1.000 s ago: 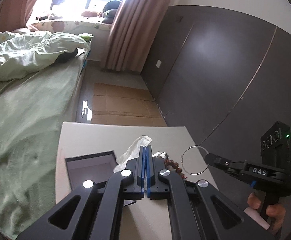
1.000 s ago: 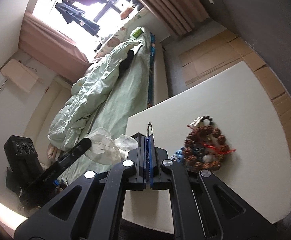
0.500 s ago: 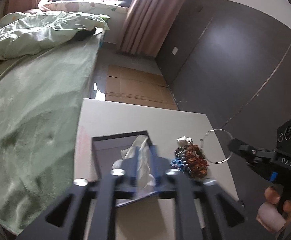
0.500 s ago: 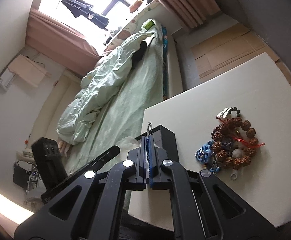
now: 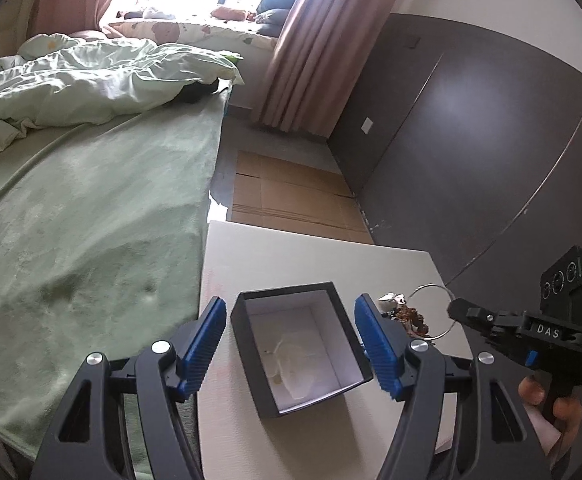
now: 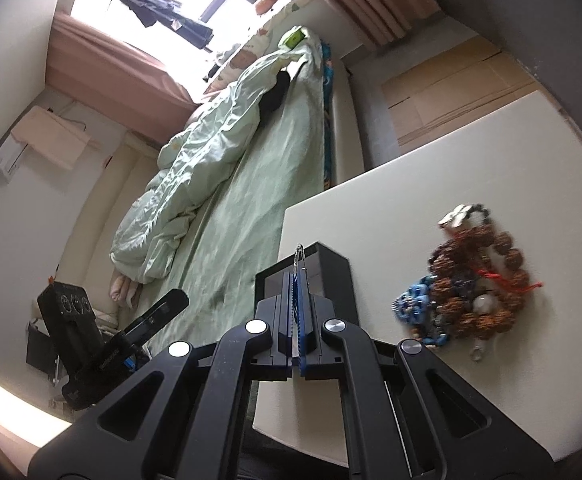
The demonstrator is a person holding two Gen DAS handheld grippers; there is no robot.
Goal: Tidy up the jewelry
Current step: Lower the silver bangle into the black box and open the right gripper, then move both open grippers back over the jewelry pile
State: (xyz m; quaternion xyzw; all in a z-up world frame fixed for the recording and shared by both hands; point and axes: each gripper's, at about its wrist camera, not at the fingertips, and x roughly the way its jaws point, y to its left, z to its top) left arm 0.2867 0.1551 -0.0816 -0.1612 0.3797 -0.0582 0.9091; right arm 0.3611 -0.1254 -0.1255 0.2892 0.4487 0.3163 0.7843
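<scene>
A black box [image 5: 299, 348] with a white inside stands open on the white table [image 5: 291, 256]. A clear plastic bag [image 5: 291, 364] lies in it. My left gripper [image 5: 291, 340] is open, its blue pads [image 5: 205, 344] either side of the box. My right gripper [image 6: 297, 276] is shut on a thin silver ring [image 5: 431, 312], held above the table to the right of the box [image 6: 331, 276]. A pile of brown bead bracelets and blue jewelry [image 6: 475, 280] lies on the table; part of it shows in the left wrist view [image 5: 407, 314].
A bed with a green sheet [image 5: 71, 220] runs along the table's left edge. Cardboard [image 5: 291, 196] covers the floor beyond the table. A dark wall [image 5: 471, 140] stands to the right.
My left gripper has opened and let the plastic bag drop into the box. My right gripper has kept the ring and shifted toward the box.
</scene>
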